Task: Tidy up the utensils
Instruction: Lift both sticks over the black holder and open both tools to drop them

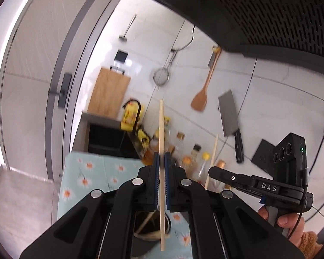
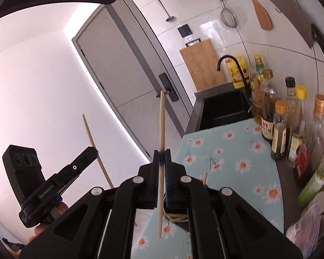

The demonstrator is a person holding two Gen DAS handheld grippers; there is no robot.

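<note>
- Left wrist view: left tool (image 1: 161,158) pinches a chopstick (image 1: 161,129) mid-shaft, dark holder (image 1: 153,229) just below
- Right tool (image 2: 162,155) likewise pinches its chopstick (image 2: 162,120)
- Light, stiff, slippery sticks; mid-shaft hold seems best

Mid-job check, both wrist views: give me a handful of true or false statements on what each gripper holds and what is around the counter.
1. The left gripper is shut on a chopstick. True.
2. The right gripper is open and holds nothing. False: it is shut on a second chopstick.
3. A cleaver hangs on the wall. True.
4. The wooden spatula lies on the floral cloth. False: it hangs on the wall.
5. Bottles stand along the cloth's edge. True.
</note>
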